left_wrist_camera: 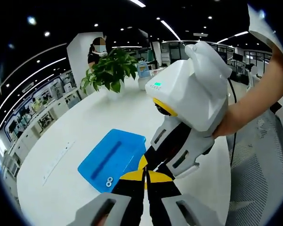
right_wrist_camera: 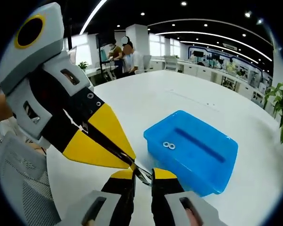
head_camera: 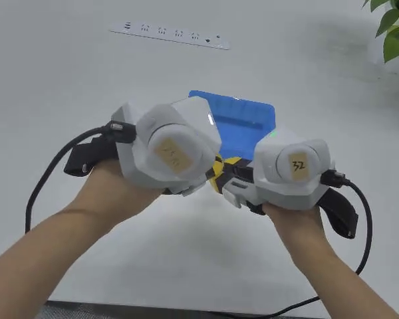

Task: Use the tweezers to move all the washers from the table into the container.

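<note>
- Far left of the head view: black cable (head_camera: 43,183) looping off the back of the left gripper (left_wrist_camera: 146,178), over the white table (head_camera: 86,80). Farther back on that table, a white power strip (head_camera: 169,34), lying flat and well apart from everything else.
- Next over: left hand (head_camera: 116,189) wrapped around the left gripper's white body, held up above the table and angled in toward the middle.
- Left gripper jaws: yellow tips pressed right together in its own view. Seen from the right gripper view, clamped on the tweezers (right_wrist_camera: 140,173), a thin metal piece poking out past the tips.
- Middle: blue container (right_wrist_camera: 212,155) sitting on the table just behind both grippers, partly covered by them in the head view. Inside, two washers (right_wrist_camera: 168,145) lying flat on the floor near one end, side by side and touching.
- Right of centre: right gripper (right_wrist_camera: 143,175), pointed at the left one, tips nearly meeting. Tweezers' free end tucked between its yellow tips, only a narrow gap there. Can't tell whether actually pinching the metal or just sitting around it.
- Right hand (head_camera: 296,222) gripping from underneath, another black cable trailing off that side.
- Far right, top corner: green plant (head_camera: 394,30) at the table's edge, well away from the container.
</note>
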`<act>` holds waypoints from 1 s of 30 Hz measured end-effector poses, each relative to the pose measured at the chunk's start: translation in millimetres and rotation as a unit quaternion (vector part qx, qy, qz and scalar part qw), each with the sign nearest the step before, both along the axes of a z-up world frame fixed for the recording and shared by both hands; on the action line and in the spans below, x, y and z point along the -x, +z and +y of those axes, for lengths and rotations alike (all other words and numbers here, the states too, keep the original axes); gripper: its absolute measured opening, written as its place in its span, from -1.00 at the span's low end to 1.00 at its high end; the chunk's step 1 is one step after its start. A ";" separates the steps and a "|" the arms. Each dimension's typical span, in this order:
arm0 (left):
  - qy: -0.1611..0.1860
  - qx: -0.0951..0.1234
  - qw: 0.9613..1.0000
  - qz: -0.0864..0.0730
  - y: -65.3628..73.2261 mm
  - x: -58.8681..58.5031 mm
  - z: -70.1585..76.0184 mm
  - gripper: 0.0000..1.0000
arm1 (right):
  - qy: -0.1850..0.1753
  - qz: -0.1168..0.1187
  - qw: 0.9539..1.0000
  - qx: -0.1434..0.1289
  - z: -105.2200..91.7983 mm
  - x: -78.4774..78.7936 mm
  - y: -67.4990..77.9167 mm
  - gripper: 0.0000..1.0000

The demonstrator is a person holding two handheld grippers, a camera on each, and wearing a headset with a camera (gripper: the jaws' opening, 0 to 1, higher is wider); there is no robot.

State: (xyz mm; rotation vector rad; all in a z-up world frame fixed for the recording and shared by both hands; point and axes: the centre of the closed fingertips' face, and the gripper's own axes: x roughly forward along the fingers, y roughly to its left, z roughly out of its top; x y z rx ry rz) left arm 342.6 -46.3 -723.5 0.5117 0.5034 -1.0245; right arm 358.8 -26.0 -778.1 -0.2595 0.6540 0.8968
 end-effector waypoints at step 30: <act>-0.009 0.006 1.000 0.006 -0.2 1.8 -7.6 -1.00 | 0.037 -0.046 0.996 0.072 -6.6 1.3 -2.6 -0.91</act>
